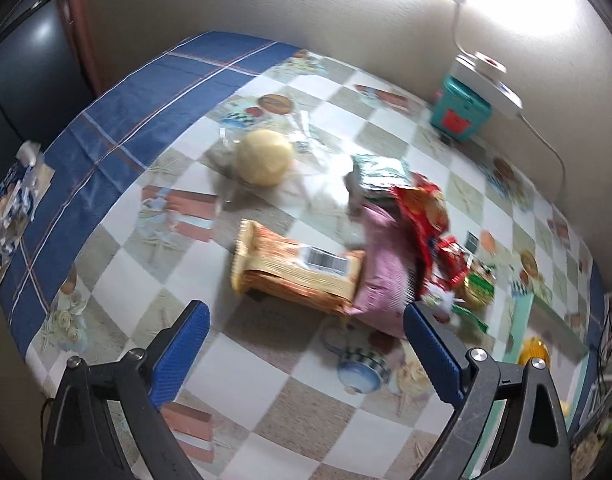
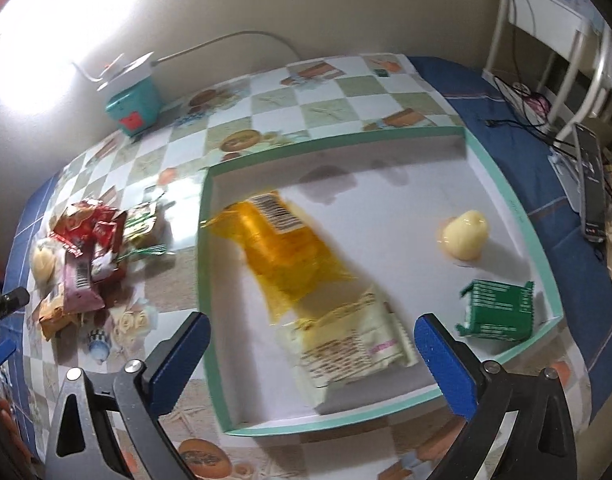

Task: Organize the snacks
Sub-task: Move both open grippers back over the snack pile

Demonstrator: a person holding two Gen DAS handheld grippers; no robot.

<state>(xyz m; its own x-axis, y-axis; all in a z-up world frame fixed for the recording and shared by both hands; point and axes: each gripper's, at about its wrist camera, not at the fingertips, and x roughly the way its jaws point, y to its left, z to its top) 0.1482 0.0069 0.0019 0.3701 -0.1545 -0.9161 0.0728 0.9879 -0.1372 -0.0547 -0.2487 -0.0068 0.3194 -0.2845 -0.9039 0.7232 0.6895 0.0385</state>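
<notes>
A pile of snacks lies on the checked tablecloth: an orange wafer pack [image 1: 297, 270], a pink packet [image 1: 386, 276], a red packet [image 1: 424, 208], a green packet [image 1: 380, 174] and a round yellow bun in clear wrap [image 1: 264, 156]. My left gripper [image 1: 306, 328] is open and empty, just in front of the orange pack. A shallow white tray with a teal rim [image 2: 203, 264] holds a yellow-and-cream packet [image 2: 306, 284], a green packet [image 2: 498, 312] and a pale bun [image 2: 466, 234]. My right gripper [image 2: 312, 340] is open and empty above the tray's near part. The snack pile [image 2: 81, 252] lies left of the tray.
A teal box with a white lamp on it [image 1: 462, 110] stands at the wall, its cable [image 1: 554, 152] trailing along the table. Crumpled wrappers [image 1: 13, 200] lie at the left edge. A remote [image 2: 590, 184] and cables lie right of the tray. White chair [image 2: 546, 40] beyond.
</notes>
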